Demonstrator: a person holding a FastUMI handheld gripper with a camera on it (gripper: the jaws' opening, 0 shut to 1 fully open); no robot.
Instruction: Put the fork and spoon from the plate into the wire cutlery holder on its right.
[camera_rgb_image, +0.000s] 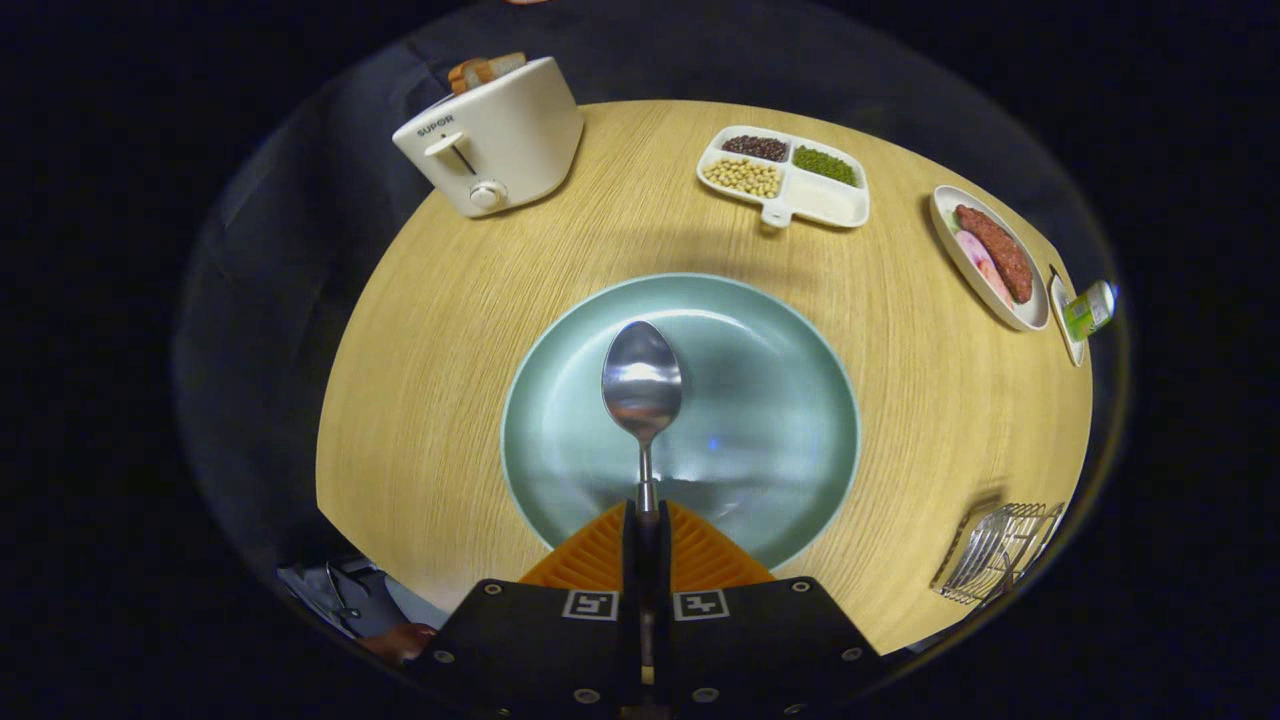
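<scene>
Your claw (646, 520) is closed right down on the thin handle of one shiny steel spoon (642, 385), both fingers (590, 560) pinching it with no gap between them. The spoon's long axis runs straight ahead along the fingers, handle toward you and bowl pointing away, hollow side facing the camera. The bowl shows over the middle of the single round pale-green plate (780, 420), which sits on the round light-wood tabletop (450, 330) just ahead of the fingers; whether the spoon touches the plate you cannot tell.

The wire cutlery holder (1000, 550) stands to the right of the plate, near the tabletop's edge and well apart from the spoon; what it holds cannot be made out.

Beyond the plate, count one cream toaster (495, 140) with bread slices in its slot on the far left, one white divided tray (785, 180) with four compartments, three holding beans or grains, and one oval white dish (985, 255) of sliced meat on the far right. A small green-labelled container (1090, 310) lies beside that dish.
</scene>
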